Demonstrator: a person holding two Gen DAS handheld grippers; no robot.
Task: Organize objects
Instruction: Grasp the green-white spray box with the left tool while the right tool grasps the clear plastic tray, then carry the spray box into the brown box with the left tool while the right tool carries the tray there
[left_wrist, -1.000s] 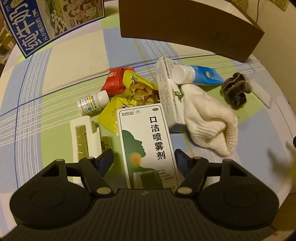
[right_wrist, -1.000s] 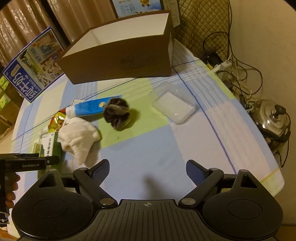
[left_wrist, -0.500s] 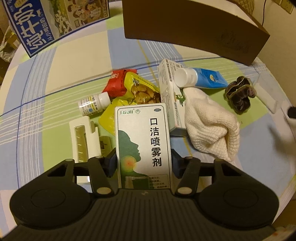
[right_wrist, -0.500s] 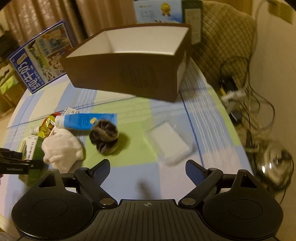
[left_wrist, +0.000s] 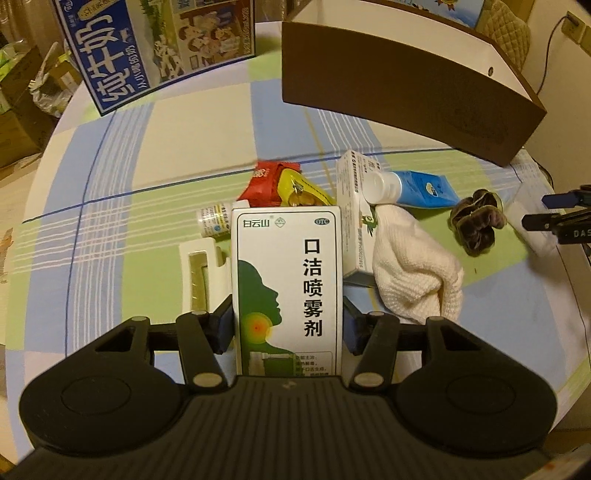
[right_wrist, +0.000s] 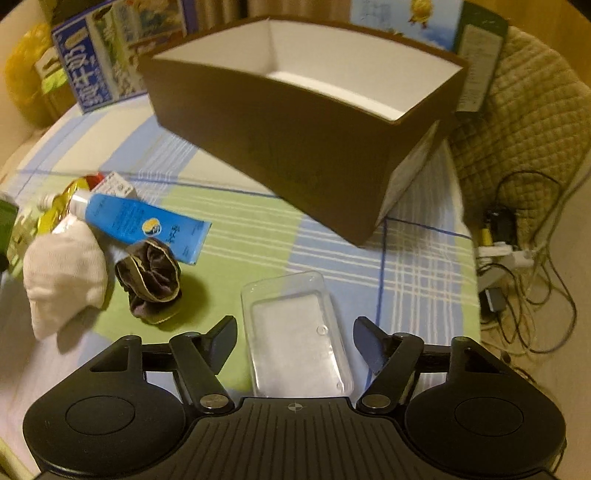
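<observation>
— Tongs first: what do they hold?
— Left tongs (left_wrist: 287, 325) pinch the white-and-green medicine box (left_wrist: 286, 284) by both sides; a second ago they stood spread around it. Right tongs (right_wrist: 294, 341) are spread, with the clear plastic tray (right_wrist: 295, 332) on the bench (right_wrist: 417, 280) between them; before, the tray lay farther ahead.
— And the containers?
— The brown box (right_wrist: 295, 147) shows only white inner walls; the tray looks empty.
</observation>
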